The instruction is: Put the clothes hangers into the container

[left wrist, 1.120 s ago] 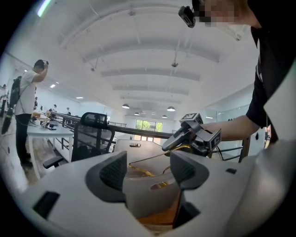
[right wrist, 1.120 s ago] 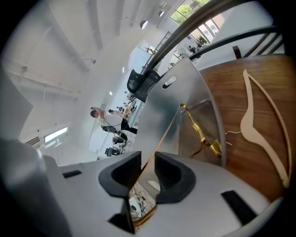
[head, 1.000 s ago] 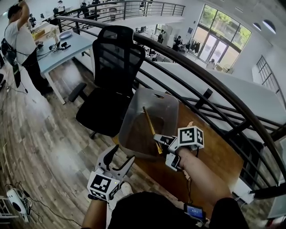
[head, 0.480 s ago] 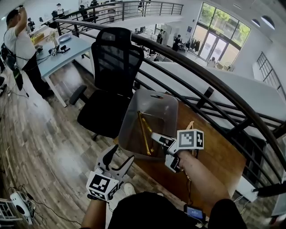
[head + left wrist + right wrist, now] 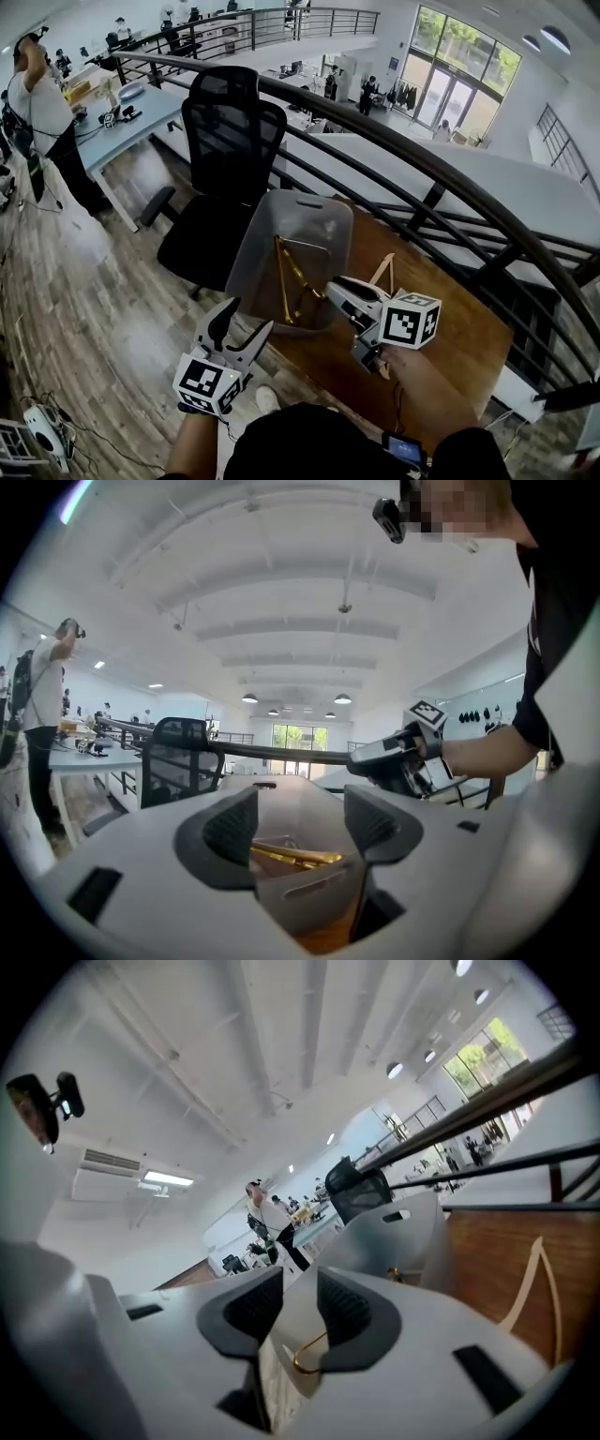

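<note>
While a curved black railing (image 5: 422,159) and a black office chair (image 5: 230,141) crowd the far side in the head view, the grey container (image 5: 251,251) sits at the tabletop (image 5: 450,328) edge with gold hangers (image 5: 292,281) lying inside. One pale hanger (image 5: 383,272) lies on the wood just beside the bin. The right gripper (image 5: 336,291) hovers near the container's near rim. The left gripper (image 5: 240,328) is lower, off the tabletop and over the floor (image 5: 94,281). A person (image 5: 37,103) stands way off to the left.

Left gripper view: jaws wide apart, nothing in them, container and gold hangers straight ahead.

Right gripper view: jaws have just been closing, but there's a gap left and nothing is pinched. A gold hook shows low in the gap, against the bin wall.

Compared to a second ago, the hanger the right gripper held upright over the bin now lies inside, and that gripper has backed off the rim.
</note>
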Motion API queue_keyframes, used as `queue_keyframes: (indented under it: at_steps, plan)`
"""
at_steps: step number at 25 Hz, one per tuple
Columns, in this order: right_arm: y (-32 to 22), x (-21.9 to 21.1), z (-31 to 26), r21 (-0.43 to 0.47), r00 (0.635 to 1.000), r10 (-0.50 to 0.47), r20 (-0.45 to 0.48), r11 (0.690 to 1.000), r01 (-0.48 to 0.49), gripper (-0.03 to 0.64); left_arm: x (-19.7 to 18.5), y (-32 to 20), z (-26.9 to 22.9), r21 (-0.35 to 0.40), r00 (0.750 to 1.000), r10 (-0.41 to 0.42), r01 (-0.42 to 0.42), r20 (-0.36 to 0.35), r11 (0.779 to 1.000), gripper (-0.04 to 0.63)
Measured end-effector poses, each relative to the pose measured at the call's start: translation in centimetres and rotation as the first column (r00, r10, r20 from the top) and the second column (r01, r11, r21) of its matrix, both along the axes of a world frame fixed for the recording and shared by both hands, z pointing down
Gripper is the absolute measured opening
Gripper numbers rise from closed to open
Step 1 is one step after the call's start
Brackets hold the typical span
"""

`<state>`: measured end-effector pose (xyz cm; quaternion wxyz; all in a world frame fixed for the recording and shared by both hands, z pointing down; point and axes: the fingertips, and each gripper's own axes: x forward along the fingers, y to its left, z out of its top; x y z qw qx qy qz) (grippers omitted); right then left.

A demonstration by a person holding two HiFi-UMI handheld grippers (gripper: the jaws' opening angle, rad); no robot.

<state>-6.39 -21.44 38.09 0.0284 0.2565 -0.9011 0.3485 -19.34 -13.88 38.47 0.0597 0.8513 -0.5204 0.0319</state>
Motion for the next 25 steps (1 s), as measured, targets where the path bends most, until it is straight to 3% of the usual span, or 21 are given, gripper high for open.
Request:
queue_keyframes:
  at_steps: [5,9,13,19,25]
  plan:
    - [0.7,5.4,-1.3,0.229,0.996,0.073,-0.047,0.971,-0.06,0.062,1.6,-0.2,-1.0,0.028,1.0,-0.03,0.03,0.002,0.999,0.259]
    - [1.6,9.5,-1.0,0.336,0.985,0.135,-0.105,0.937,-0.093,0.04,3.4,0.3,-1.4,0.051,0.999,-0.042,0.042,0.0,0.998,0.215]
    - [2.6,13.3,0.2,0.38,0.971,0.218,-0.101,0.91,-0.165,0.029,4.6,1.2,-1.0,0.051,0.998,-0.058,0.058,-0.013,0.997,0.144]
    - [4.1,17.1,2.1,0.502,0.93,0.33,-0.16,0.839,-0.211,-0.005,4.9,2.5,-0.8,0.06,0.994,-0.088,0.092,-0.06,0.994,0.049]
    - [4.7,18.3,4.4,0.469,0.925,0.341,-0.168,0.853,-0.229,-0.005,5.5,3.2,0.0,0.046,0.992,-0.102,0.106,-0.079,0.993,0.034]
